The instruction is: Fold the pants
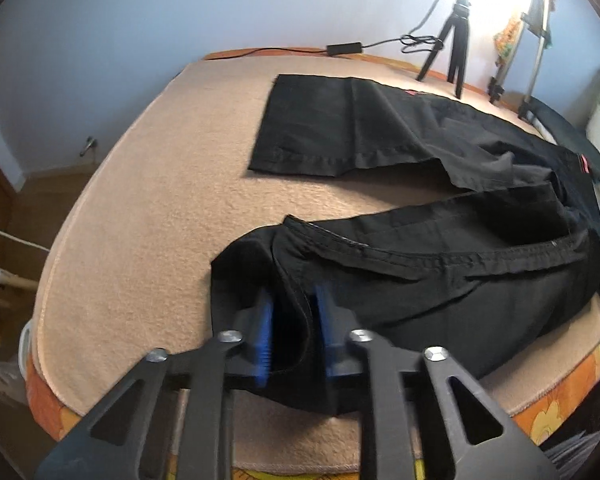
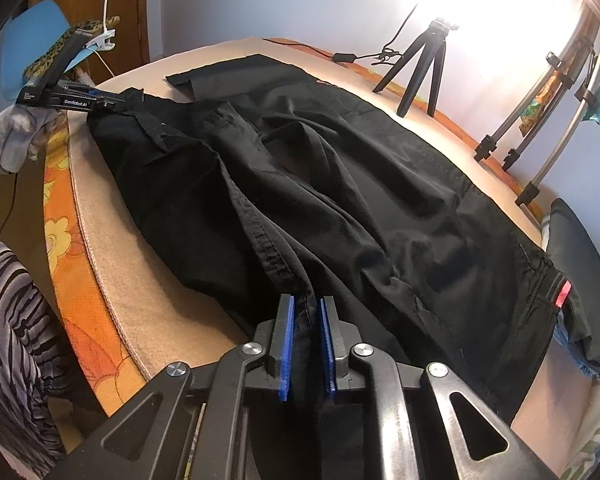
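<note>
Black pants (image 1: 440, 264) lie on a beige blanket (image 1: 148, 208) over the table. In the left wrist view the near leg is bunched by my left gripper (image 1: 292, 312), whose blue pads are shut on its hem end; the far leg (image 1: 340, 128) lies flat. In the right wrist view the pants (image 2: 340, 184) spread across the table, and my right gripper (image 2: 306, 320) is shut on a seamed fold of the near leg. The left gripper also shows in the right wrist view (image 2: 112, 102), at the far left, holding the hem.
A small black tripod (image 1: 456, 40) and a power adapter (image 1: 344, 48) stand at the table's far edge. Metal stand legs (image 2: 548, 120) rise at the right. The orange patterned table edge (image 2: 72, 240) is near me. A dark cushion (image 2: 580, 248) lies at the right.
</note>
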`<state>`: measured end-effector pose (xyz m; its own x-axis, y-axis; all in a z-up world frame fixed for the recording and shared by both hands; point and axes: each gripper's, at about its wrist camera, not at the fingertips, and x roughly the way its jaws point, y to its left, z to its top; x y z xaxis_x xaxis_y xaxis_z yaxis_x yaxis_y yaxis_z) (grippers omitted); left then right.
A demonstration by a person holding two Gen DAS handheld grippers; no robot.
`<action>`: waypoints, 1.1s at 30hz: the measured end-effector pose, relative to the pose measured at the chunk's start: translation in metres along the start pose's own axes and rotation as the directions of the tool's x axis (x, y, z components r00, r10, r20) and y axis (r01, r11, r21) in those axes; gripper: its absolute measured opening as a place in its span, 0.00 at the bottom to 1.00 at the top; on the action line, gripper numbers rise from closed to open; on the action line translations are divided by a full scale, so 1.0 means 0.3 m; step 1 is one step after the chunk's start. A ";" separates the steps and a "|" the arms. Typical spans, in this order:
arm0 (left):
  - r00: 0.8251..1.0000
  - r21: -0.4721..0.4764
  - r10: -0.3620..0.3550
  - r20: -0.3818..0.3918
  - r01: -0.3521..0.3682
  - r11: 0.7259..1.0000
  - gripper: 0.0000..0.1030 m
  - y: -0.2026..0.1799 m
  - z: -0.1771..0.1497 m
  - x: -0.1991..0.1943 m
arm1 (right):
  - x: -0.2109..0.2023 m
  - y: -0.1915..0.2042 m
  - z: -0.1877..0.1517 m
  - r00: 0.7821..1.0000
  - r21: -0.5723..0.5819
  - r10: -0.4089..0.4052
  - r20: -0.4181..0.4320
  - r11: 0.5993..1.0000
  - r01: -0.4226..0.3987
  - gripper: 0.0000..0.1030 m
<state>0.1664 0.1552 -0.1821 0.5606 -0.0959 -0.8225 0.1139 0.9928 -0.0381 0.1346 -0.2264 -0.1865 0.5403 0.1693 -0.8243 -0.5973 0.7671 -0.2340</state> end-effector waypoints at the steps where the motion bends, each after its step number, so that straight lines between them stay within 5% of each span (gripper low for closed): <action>1: 1.000 0.013 0.009 0.001 -0.010 1.000 0.14 -0.007 0.001 -0.001 | -0.003 0.001 -0.002 1.000 -0.004 -0.003 -0.002 1.000 0.003 0.16; 8: 0.999 0.063 0.032 0.000 -0.032 0.997 0.13 -0.023 0.017 -0.005 | -0.021 0.007 -0.020 1.000 -0.013 -0.016 -0.010 1.000 0.016 0.26; 10: 0.996 0.073 0.085 0.001 -0.085 0.994 0.34 -0.024 0.023 -0.010 | -0.024 0.007 -0.030 1.000 -0.013 -0.014 -0.017 1.000 0.014 0.26; 12: 0.994 0.091 0.108 0.030 -0.111 0.990 0.43 -0.030 0.032 -0.027 | -0.027 0.008 -0.038 1.000 -0.016 -0.014 -0.022 1.000 0.014 0.26; 20: 0.996 0.162 0.083 -0.020 -0.079 0.984 0.47 -0.059 0.079 0.041 | -0.031 0.007 -0.039 1.000 -0.012 -0.012 -0.025 1.000 0.011 0.26; 24: 0.998 0.122 0.055 -0.035 -0.050 0.991 0.53 -0.027 0.086 0.057 | -0.033 -0.001 -0.044 1.000 -0.004 -0.011 -0.027 1.000 0.011 0.29; 27: 0.999 0.119 0.034 -0.018 -0.032 0.992 0.46 -0.032 0.065 0.047 | -0.033 -0.011 -0.051 0.999 0.001 -0.013 -0.033 1.000 0.013 0.31; 28: 1.000 0.124 0.022 -0.012 -0.020 0.992 0.34 -0.039 0.056 0.040 | -0.033 -0.015 -0.053 0.999 0.005 -0.012 -0.035 1.000 0.012 0.31; 33: 1.000 0.117 0.015 0.002 -0.015 0.993 0.05 -0.044 0.040 0.018 | -0.029 -0.014 -0.056 0.999 0.004 -0.014 -0.042 1.000 0.014 0.31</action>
<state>0.1776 0.1408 -0.1792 0.5638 -0.0812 -0.8219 0.2006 0.9788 0.0408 0.1223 -0.2414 -0.1870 0.5230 0.1322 -0.8420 -0.5874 0.7717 -0.2437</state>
